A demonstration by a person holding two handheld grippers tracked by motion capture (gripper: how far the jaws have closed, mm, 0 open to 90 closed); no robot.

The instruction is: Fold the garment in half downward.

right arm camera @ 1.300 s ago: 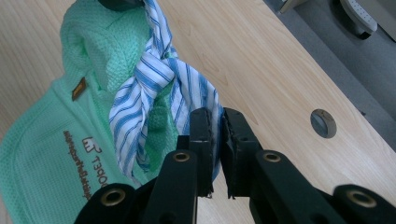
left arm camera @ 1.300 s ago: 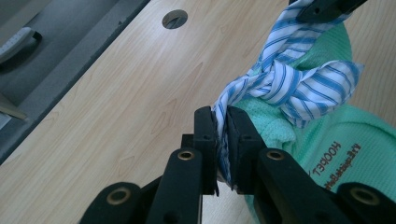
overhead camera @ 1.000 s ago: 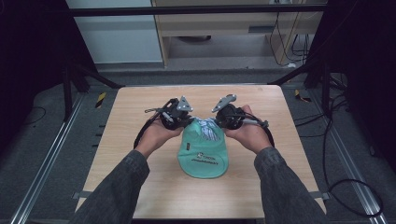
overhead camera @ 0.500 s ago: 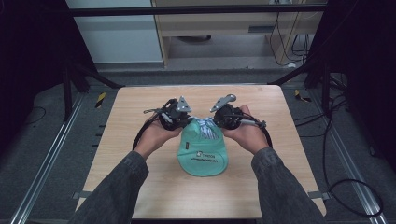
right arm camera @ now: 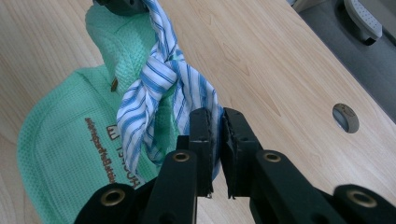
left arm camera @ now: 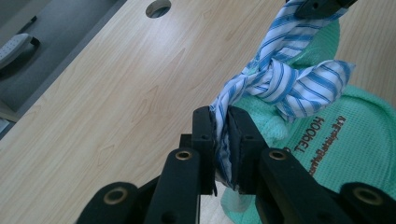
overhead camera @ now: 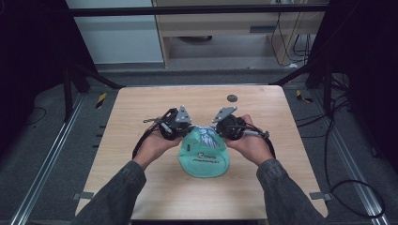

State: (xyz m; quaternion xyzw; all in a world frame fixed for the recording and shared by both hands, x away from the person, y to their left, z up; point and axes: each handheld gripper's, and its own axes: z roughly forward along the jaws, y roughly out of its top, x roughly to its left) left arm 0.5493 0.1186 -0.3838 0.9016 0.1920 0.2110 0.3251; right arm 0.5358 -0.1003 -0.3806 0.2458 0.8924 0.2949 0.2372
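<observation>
Left tool [left arm camera: 222, 135] and right tool [right arm camera: 215, 133] each clamp an end of the striped cloth [left arm camera: 280, 79] (knotted) over the green bag [overhead camera: 205, 157] on the desk [overhead camera: 141, 112].

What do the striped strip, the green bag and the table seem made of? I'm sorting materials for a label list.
Striped strip: thin woven cloth, probably cotton, matte; it creases and knots softly.
Green bag: waffle-textured fabric, matte; a grid of small dimples shows.
Table: pale wood or wood-look laminate, smooth; the grain lines could be printed.
</observation>
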